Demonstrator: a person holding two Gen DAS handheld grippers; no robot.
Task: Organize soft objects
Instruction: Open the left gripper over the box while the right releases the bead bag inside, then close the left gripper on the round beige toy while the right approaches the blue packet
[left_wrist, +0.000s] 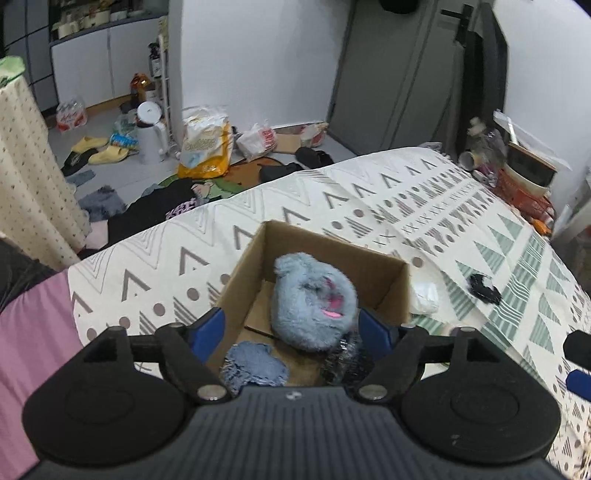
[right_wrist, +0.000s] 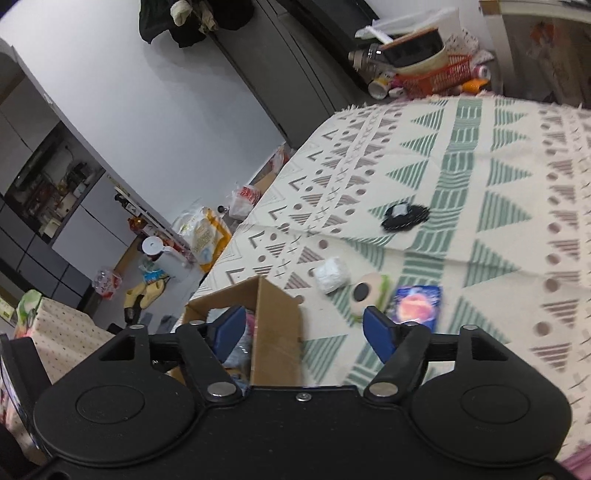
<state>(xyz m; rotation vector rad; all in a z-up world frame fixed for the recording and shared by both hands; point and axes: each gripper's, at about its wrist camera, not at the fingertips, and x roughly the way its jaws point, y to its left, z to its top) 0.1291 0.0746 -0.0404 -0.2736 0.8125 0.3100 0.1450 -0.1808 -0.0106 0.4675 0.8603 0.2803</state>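
A plush toy lies in the box on the bedspread.

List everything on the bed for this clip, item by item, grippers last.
cardboard box: 1, brown, open, on the patterned bedspread
fluffy plush: 1, pale blue with pink patches, inside the box
knitted cloth: 1, blue-grey, in the box's near corner
dark shiny item: 1, black and silvery, in the box beside the plush; too blurred to identify
black fuzzy item: 1, black with a white tag, on the bedspread beyond the box
white bundle: 1, white, on the bedspread right of the box
round plush: 1, cream with a dark spot and green edge, next to the bundle
packet: 1, blue and pink, beside the round plush
left gripper: open, over the box
right gripper: open, empty, astride the box's right wall
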